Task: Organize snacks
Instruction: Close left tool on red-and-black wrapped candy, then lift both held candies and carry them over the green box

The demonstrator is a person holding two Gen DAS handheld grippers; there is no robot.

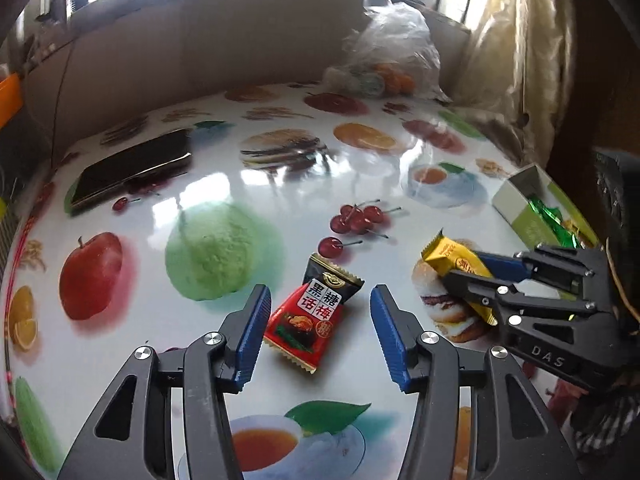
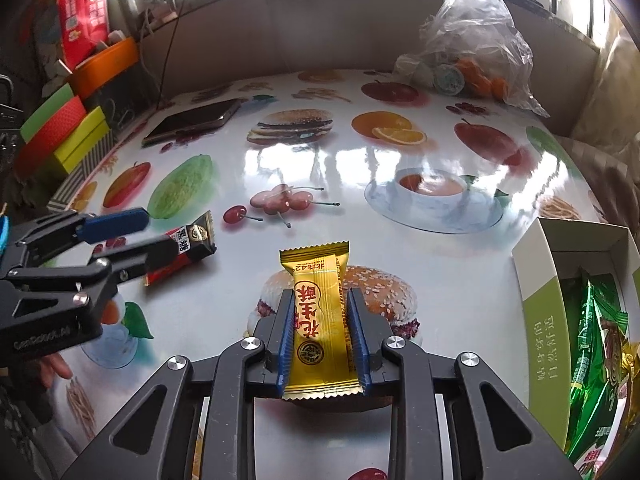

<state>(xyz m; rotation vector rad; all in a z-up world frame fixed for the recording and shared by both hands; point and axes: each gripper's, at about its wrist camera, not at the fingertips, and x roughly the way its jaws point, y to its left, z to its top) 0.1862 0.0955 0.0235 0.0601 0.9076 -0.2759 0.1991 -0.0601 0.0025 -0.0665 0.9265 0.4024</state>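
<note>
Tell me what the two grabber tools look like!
Both are black plastic frames with triangle-shaped holes and shiny silver bolts. The left tool and the right tool each have two fingers lined with ridged blue pads. White lettering marks their sides, and the right one reads "DAS".

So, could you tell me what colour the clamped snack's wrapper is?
Gold with red lettering; right wrist view.

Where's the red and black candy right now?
The red and black candy lies on the table between the open left tool's fingers, untouched, left of the right tool holding the gold snack.
</note>
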